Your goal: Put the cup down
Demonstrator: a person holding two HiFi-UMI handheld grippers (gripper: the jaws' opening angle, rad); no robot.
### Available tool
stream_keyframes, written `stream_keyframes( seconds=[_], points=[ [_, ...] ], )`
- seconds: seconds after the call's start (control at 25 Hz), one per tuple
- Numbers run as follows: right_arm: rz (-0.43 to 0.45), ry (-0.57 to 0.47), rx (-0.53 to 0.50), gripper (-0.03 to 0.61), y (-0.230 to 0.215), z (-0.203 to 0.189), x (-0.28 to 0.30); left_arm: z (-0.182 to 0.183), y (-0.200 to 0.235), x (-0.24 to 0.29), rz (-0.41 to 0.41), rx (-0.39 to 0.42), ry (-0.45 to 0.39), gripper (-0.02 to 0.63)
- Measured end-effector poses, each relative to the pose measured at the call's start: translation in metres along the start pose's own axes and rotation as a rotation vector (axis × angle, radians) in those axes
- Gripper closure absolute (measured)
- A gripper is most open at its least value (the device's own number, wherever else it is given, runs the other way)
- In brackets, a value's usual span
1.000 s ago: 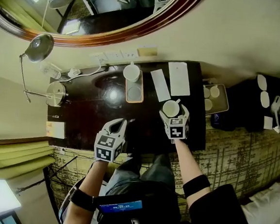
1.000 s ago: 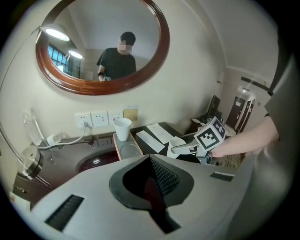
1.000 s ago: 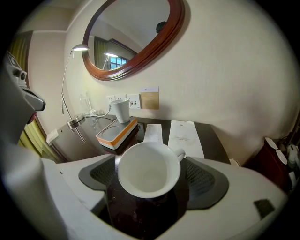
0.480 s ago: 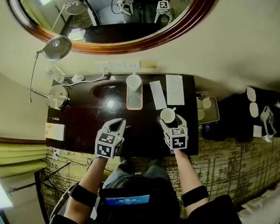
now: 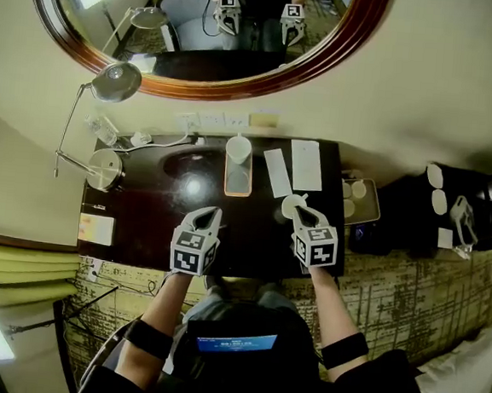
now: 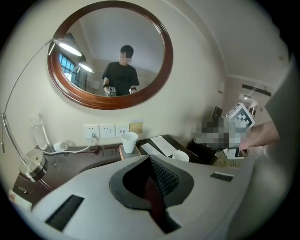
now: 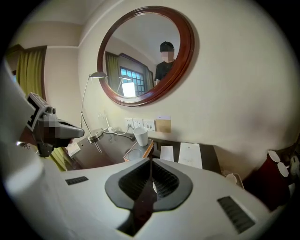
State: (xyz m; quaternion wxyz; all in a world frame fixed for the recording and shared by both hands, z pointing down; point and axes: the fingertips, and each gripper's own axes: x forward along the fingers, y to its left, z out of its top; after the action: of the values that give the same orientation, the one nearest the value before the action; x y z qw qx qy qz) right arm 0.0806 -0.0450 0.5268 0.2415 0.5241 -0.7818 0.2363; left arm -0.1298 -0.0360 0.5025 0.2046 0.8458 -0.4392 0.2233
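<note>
- Cup [image 5: 293,206]: a white cup with a handle, standing upright on the dark worktop [image 5: 141,216] toward its right side, with no gripper holding it
- Right gripper [image 5: 305,214]: its tips lie just at the cup's near rim in the head view; its jaws have just been closing and now meet with nothing between them, so it is clenched and empty
- Left gripper [image 5: 213,215]: over the middle front of the worktop, well apart from the cup, jaws pressed together on nothing
- Nearby items: two white paper sheets [image 5: 306,164] lie flat just behind the cup; further left, an orange-rimmed tray [image 5: 237,182] carries a paper cup [image 5: 238,149] at its far end
- Surroundings: a desk lamp [image 5: 115,81] stands at the left end of the worktop and a round mirror [image 5: 362,39] hangs on the wall above; a small tray of cups sits off the right edge
- Progress, as judged: the placing appears complete, since the cup rests on the surface and is let go
- Outstanding, as judged: nothing beyond taking the right gripper clear without knocking the rim; the cup looks stable, well in from the worktop's edge
</note>
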Motion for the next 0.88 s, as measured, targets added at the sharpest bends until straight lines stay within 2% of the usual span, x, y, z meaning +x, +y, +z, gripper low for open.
stream_keyframes(
  seconds=[0.08,0.24,0.52,0.88],
  points=[
    [0.018,-0.001,0.01,0.578,0.005,0.001,-0.004,-0.001,0.002,-0.001,0.007,-0.003,-0.011,0.614],
    [0.04,0.002,0.012,0.578,0.01,-0.003,-0.01,-0.008,0.0,-0.001,0.01,-0.026,-0.002,0.614],
    [0.082,0.01,-0.014,0.578,0.021,-0.007,-0.017,-0.005,-0.02,-0.002,-0.033,0.013,-0.009,0.614],
    [0.17,0.018,-0.039,0.578,0.037,-0.008,-0.019,-0.007,-0.028,0.004,-0.015,-0.002,0.0,0.614]
  ],
)
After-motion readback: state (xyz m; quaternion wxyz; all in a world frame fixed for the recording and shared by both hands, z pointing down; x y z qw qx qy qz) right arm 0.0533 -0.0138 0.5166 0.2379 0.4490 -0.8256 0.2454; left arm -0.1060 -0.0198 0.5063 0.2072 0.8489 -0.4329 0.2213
